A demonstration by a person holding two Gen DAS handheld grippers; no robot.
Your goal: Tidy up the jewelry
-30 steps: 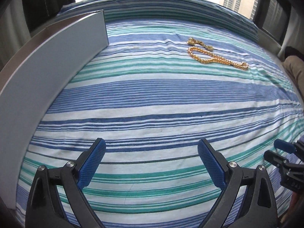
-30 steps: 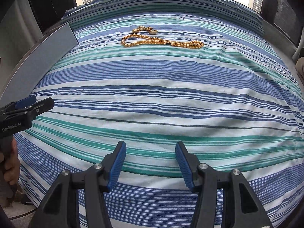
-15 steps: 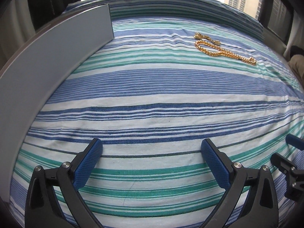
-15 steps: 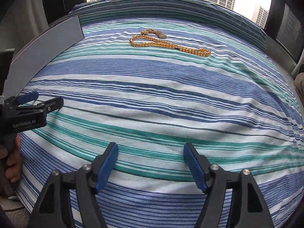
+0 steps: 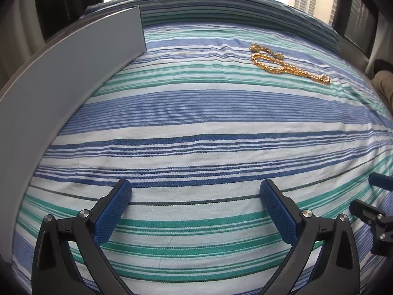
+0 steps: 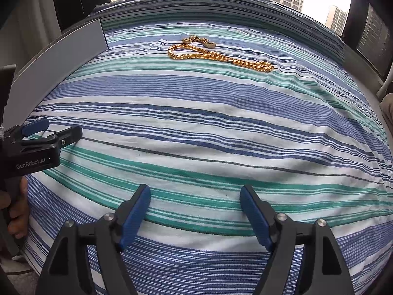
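Note:
A gold bead necklace [image 5: 289, 67] lies in a loop on the striped bedspread at the far right in the left wrist view, and at the far middle in the right wrist view [image 6: 221, 56]. A smaller gold piece [image 5: 265, 49] lies just behind it, also in the right wrist view [image 6: 199, 41]. My left gripper [image 5: 195, 204] is open and empty, low over the near stripes, far from the jewelry. My right gripper [image 6: 195, 209] is open and empty, also near the front. The left gripper shows at the left edge of the right wrist view [image 6: 51, 135].
A grey flat board [image 5: 73, 73] stands along the left side of the bed, also in the right wrist view [image 6: 61, 59]. The striped bedspread [image 5: 196, 123] covers the whole surface. Windows with tall buildings lie behind. A person's leg [image 5: 383, 83] is at the right edge.
Both grippers have moved forward over the bed toward the jewelry. The right gripper's jaws have opened wider. The jewelry has not moved.

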